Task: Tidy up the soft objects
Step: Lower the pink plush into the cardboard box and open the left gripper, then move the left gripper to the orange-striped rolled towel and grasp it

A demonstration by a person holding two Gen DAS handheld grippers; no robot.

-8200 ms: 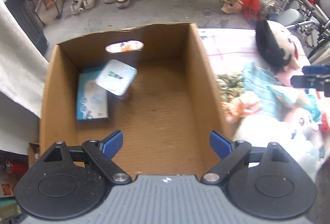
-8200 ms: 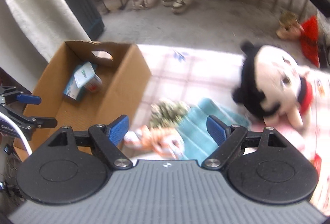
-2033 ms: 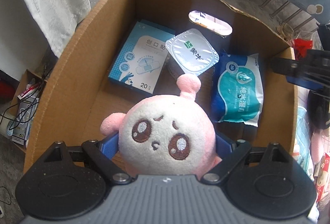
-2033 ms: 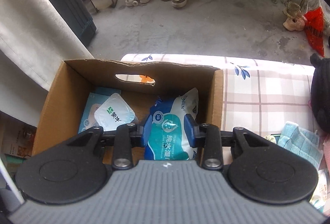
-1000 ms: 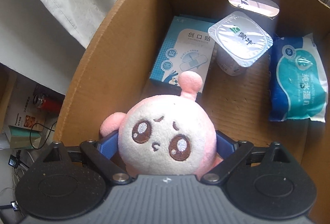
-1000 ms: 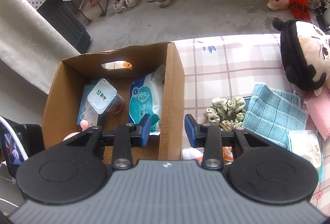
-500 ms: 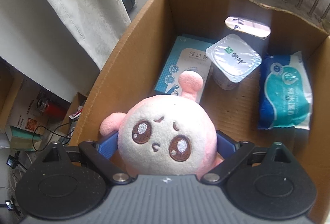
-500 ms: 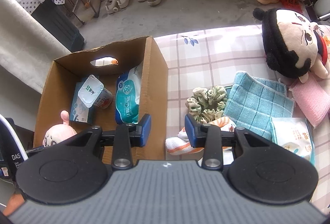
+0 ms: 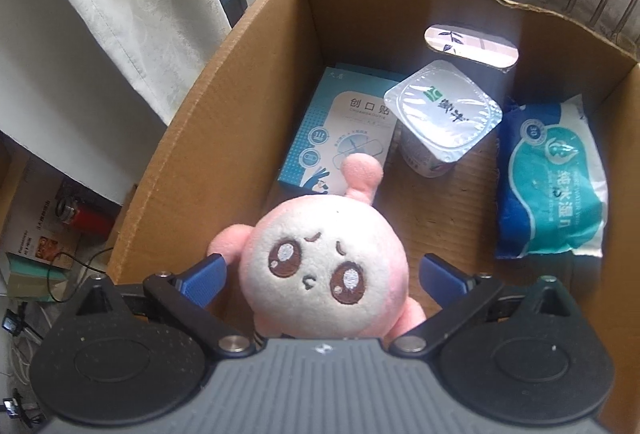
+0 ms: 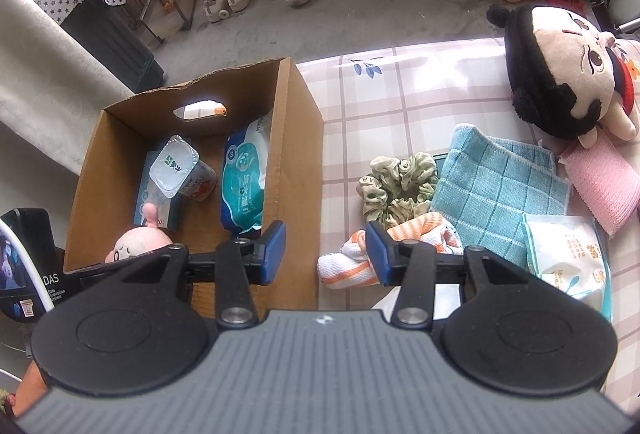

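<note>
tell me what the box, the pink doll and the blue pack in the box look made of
Box: corrugated cardboard, matte brown, with a ribbed floor and a torn rim.
Pink doll: plush fabric, fuzzy nap, with embroidered eyes; probably stuffed.
Blue pack: thin plastic film, probably, glossy and crinkled, with a printed label and sealed ends.

Bench (image 10: 420, 102): checked cloth cover
On it: cardboard box (image 10: 298, 138), green scrunchie (image 10: 400, 182), teal towel (image 10: 496, 190), black-haired doll (image 10: 560, 74), striped cloth (image 10: 352, 262)

Both grippers point steeply down, the left gripper (image 9: 322, 276) opening wide with its blue pads clear of what sits between them (gaps on both sides), the right gripper (image 10: 326, 252) opening on nothing.
</note>
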